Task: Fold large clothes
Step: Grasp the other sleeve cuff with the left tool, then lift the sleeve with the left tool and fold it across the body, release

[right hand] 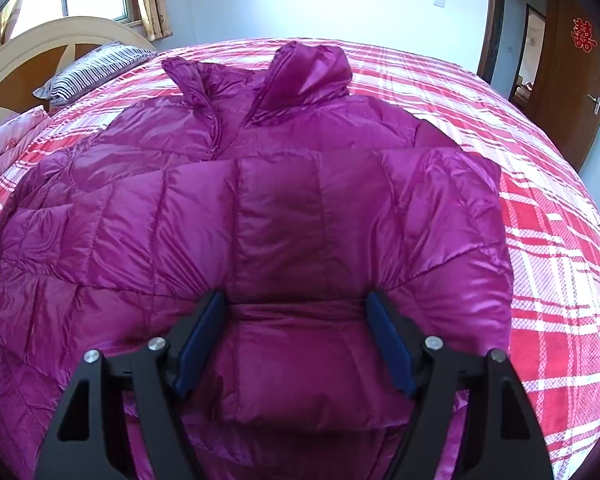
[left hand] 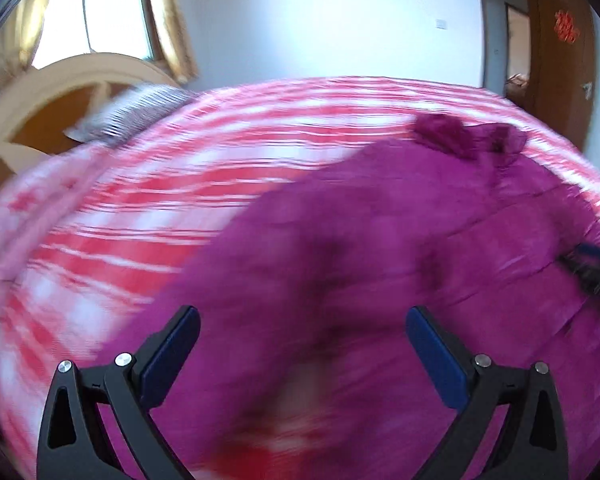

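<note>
Left gripper (left hand: 302,330): points down at a slant over the near left part of the jacket (right hand: 260,208); its view is smeared with motion blur. The fingers stand wide apart with nothing pinched between them; whether they touch the cloth below cannot be told.

Right gripper (right hand: 296,316): tilted down at the near middle of the jacket, view sharp. The fingers are spread and their tips press into the padding, a quilted panel bulging up between them. The pads do not clamp it; the hold is released.

Jacket: a shiny magenta quilted coat, lying spread on the bed (right hand: 560,240), collar (right hand: 308,68) at the far end standing up and open. One side is folded across the chest, giving a straight crosswise edge about midway.

Edges: the jacket's right edge runs down the right wrist view, with bare checked bedcover beyond it. Its left side reaches almost to that view's left border.

Open room: a broad band of red-and-white bedcover lies free to the right and beyond the collar. A striped pillow (right hand: 96,68) sits at the far left against the headboard (right hand: 40,40), well apart from the jacket. A brown door (right hand: 576,92) stands past the bed's far right corner.
</note>
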`<state>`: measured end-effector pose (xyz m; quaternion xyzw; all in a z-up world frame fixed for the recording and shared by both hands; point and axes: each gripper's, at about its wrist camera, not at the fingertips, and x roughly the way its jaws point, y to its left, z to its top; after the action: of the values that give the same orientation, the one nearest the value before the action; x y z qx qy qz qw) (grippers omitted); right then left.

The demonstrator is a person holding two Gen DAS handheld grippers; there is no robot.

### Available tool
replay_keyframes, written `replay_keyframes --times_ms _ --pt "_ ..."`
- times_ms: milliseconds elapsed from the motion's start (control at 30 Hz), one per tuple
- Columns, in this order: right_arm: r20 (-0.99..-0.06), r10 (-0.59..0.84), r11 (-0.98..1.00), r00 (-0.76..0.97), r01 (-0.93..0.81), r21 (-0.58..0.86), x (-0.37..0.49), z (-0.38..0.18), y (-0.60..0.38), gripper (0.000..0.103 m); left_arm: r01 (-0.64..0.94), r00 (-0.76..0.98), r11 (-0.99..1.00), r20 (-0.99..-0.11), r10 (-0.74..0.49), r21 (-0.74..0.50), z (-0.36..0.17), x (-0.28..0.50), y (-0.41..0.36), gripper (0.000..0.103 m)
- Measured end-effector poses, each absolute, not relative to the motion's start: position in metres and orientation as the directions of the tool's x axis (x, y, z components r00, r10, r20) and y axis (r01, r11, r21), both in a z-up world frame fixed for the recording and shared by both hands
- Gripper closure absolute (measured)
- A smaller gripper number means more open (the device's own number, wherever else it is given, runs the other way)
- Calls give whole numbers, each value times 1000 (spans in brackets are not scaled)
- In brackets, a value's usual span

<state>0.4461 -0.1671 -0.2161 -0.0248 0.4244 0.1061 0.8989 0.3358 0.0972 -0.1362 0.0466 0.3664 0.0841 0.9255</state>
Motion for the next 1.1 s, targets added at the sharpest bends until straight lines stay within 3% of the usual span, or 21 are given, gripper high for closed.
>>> replay_keyframes --times_ms 133,267,567,633,700,867,1100 --pt "-766 169 976 620 -212 44 446 -216 -167 26 -245 678 954 -673 296 173 -137 293 171 1" --pt "-767 164 977 621 -212 36 446 -216 -166 26 -378 627 922 -709 323 85 -145 251 236 1" --pt "-765 145 978 628 -210 12 443 -214 -163 26 -395 635 910 -754 169 -128 -175 246 252 2" --pt "-764 139 978 630 -209 6 442 -214 -163 26 -417 608 901 -774 177 -122 -185 255 252 16" --pt "-763 138 978 631 -207 6 442 -214 -163 26 -424 609 901 -765 210 -90 -184 257 246 44" --pt "-762 139 978 632 -207 7 442 -214 -164 26 -401 651 914 -723 231 -69 -166 253 248 85" --pt "-760 141 979 635 -205 11 441 -214 -164 26 -389 725 920 -633 272 -51 -110 266 256 89"
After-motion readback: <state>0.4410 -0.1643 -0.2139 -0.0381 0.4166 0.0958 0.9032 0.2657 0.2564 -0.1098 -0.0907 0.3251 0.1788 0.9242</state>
